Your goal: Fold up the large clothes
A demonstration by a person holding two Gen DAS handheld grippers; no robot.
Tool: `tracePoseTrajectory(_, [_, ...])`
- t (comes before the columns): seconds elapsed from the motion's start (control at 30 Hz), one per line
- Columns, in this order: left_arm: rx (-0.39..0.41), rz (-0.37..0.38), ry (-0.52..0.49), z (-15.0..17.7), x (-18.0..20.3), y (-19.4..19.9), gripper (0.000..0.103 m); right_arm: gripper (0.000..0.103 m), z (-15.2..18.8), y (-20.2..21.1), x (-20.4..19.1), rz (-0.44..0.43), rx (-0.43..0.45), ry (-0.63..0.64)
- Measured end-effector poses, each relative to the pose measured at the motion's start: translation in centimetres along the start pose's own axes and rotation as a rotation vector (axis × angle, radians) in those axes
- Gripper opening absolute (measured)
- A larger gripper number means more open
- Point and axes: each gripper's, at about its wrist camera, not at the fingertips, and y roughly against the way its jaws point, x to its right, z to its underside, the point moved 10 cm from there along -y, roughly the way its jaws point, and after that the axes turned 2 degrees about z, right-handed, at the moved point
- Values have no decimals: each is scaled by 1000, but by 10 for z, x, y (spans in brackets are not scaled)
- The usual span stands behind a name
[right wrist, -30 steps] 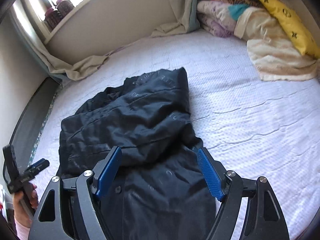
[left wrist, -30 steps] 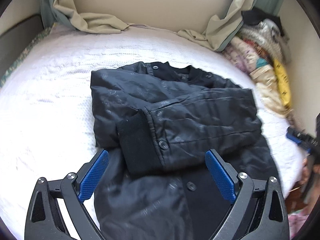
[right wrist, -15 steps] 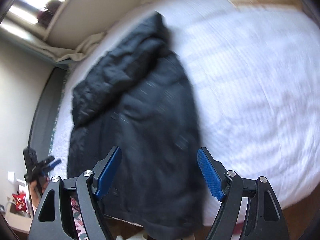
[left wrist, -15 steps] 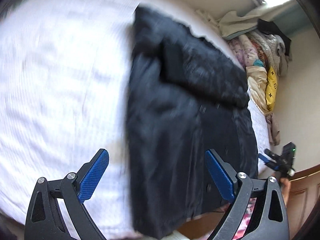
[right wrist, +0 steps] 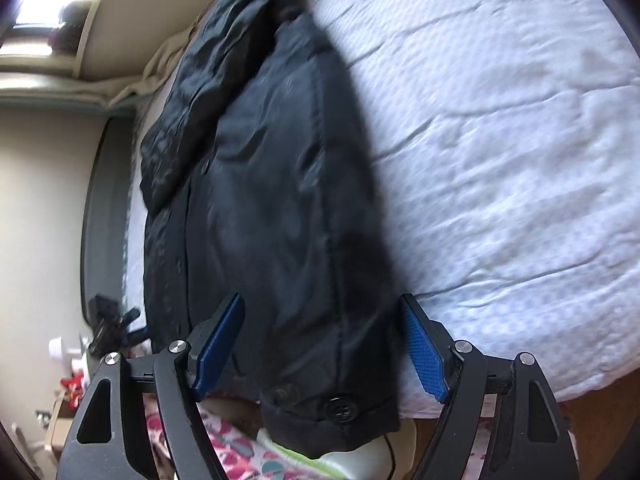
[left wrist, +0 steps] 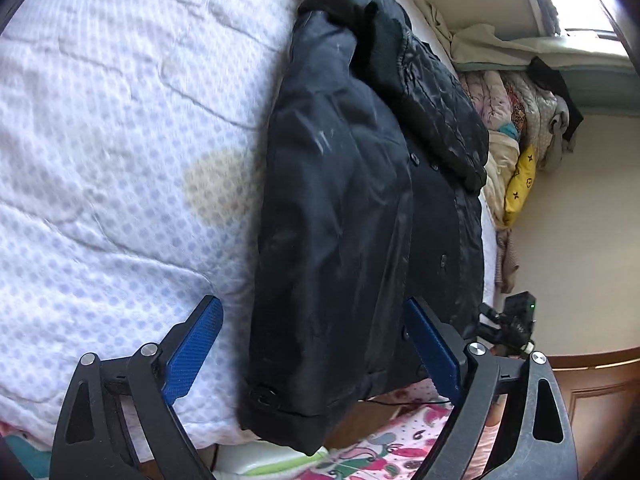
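Note:
A black buttoned jacket (left wrist: 340,208) lies lengthwise on the white bed (left wrist: 120,140), with one sleeve (left wrist: 432,112) folded across its upper part. Its hem (left wrist: 288,412) hangs a little over the bed's near edge. My left gripper (left wrist: 316,344) straddles the hem's left corner; its jaws are closing, but the blue pads (left wrist: 196,344) stand clear of the cloth. My right gripper (right wrist: 320,344) is open around the hem's other corner (right wrist: 332,408), pads apart from the jacket (right wrist: 272,200). Each gripper also appears small in the other's view: the right gripper (left wrist: 508,324) and the left gripper (right wrist: 112,328).
A pile of folded blankets and a yellow pillow (left wrist: 520,176) sits at the bed's far right side by the wall. Beige cloth (left wrist: 472,44) lies below the window ledge. Pink patterned fabric (left wrist: 384,452) and a wooden bed frame (left wrist: 592,392) are below the mattress edge.
Both grippers have dropped and rolled toward the jacket's near hem, which now lies between each pair of fingers. The jacket has not moved.

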Motion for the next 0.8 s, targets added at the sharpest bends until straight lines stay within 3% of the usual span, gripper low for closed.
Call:
tracePoseTrajectory(0.13, [-16,41,12,7,3,-7,91,66,14,-11,-12,-33,-72,44])
tracePoseTrajectory(0.23, [-10,21,-19,9,5,-10,86,59,17,-15,-16,-22,-76,72])
tracePoseTrajectory(0.3, [-14,24,-27,12,7,-14,68,43,18,-18,-19,-40,-84,60])
tracePoseTrajectory(0.37, [-29,28,-10,14,4,-19,43,35,20,-22,-22,-49,-90,63])
tracePoseTrajectory(0.47, [-31,55,-4,14,4,-20,27,27,21,-23,-26,-55,-81,85])
tracePoseTrajectory(0.57, [-11,91,-24,11,12,-15,20,15,19,-20,-36,-81,-50,111])
tracePoseTrajectory(0.8, [74,170,-83,4,30,8,16,10,18,-11,-67,-179,10,173])
